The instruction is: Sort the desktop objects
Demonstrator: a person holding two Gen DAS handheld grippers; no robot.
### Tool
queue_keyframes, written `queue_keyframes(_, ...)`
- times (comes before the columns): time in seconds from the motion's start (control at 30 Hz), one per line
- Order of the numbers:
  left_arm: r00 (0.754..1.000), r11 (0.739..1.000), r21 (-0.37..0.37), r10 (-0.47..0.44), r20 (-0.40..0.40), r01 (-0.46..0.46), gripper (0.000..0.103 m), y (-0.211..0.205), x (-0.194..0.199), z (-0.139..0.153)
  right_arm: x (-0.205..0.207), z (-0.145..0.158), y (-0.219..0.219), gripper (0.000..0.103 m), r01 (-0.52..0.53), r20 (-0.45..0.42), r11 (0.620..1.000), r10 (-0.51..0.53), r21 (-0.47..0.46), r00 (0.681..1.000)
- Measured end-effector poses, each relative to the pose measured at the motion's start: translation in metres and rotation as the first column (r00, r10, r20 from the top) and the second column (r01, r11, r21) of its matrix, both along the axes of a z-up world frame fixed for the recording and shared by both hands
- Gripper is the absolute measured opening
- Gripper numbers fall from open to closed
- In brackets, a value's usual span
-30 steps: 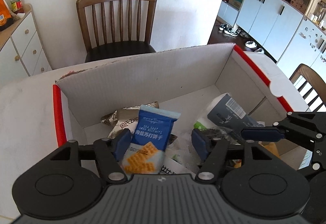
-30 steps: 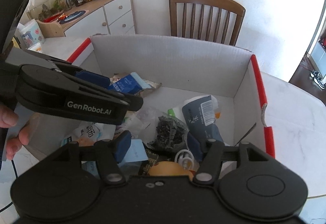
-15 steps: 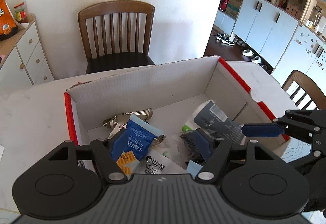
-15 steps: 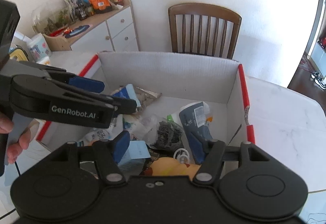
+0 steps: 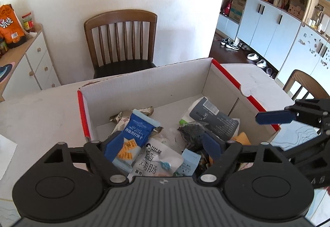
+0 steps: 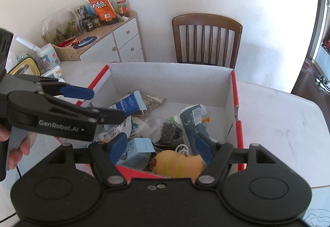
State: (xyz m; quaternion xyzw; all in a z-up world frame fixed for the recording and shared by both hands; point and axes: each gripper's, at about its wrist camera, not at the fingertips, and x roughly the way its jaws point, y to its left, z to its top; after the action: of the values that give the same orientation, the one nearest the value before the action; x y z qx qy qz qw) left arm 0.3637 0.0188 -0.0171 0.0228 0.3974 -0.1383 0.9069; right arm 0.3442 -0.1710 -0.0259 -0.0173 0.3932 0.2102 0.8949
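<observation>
A white cardboard box with red edges [image 5: 144, 86] [image 6: 171, 80] sits on the white table and holds several items: a blue cracker packet [image 5: 136, 132] [image 6: 130, 103], a dark grey pouch [image 5: 214, 117] [image 6: 191, 119], a white snack bag [image 5: 156, 156], a small light blue carton [image 6: 140, 148], a dark mesh bundle [image 6: 171, 132] and a yellow rubber duck [image 6: 179, 163]. My left gripper [image 5: 163, 144] is open and empty above the box's near left side. My right gripper [image 6: 160, 146] is open and empty above the near edge.
A wooden chair [image 5: 121, 41] stands behind the table against the white wall. A white sideboard [image 6: 115, 45] with snacks and jars is at the left. A second chair [image 5: 303, 86] and cupboards are at the right. White table surface [image 6: 278, 115] lies right of the box.
Both grippers have pulled back and up from the box, so it looks smaller and lower. The blue cracker packet lies free in the box, tilted over.
</observation>
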Motion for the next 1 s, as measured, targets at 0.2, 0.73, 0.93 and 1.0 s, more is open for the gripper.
queue_keyframes(0.2, 0.999, 0.999, -0.022, 0.028, 0.032, -0.027, 0.101, 0.004, -0.019, 0.007, -0.011, 0.006, -0.005, 0.073, 0.007, 0.019, 1.0, -0.007, 0.013, 1.0)
queue_keyframes(0.73, 0.988, 0.996, -0.02, 0.086, 0.128, -0.084, 0.103, 0.004, -0.08, 0.033, -0.064, 0.032, -0.01, 0.074, -0.047, 0.069, 0.997, 0.042, 0.065, 0.997)
queue_keyframes(0.93, 0.989, 0.997, -0.011, 0.081, 0.125, -0.081, 0.103, 0.001, -0.1, 0.037, -0.077, 0.037, -0.02, 0.074, -0.036, 0.069, 0.995, 0.03, 0.09, 0.997)
queue_keyframes(1.0, 0.988, 0.997, -0.001, 0.08, 0.131, -0.08, 0.103, 0.0, -0.108, 0.037, -0.081, 0.039, -0.024, 0.074, -0.029, 0.069, 0.995, 0.023, 0.096, 0.997)
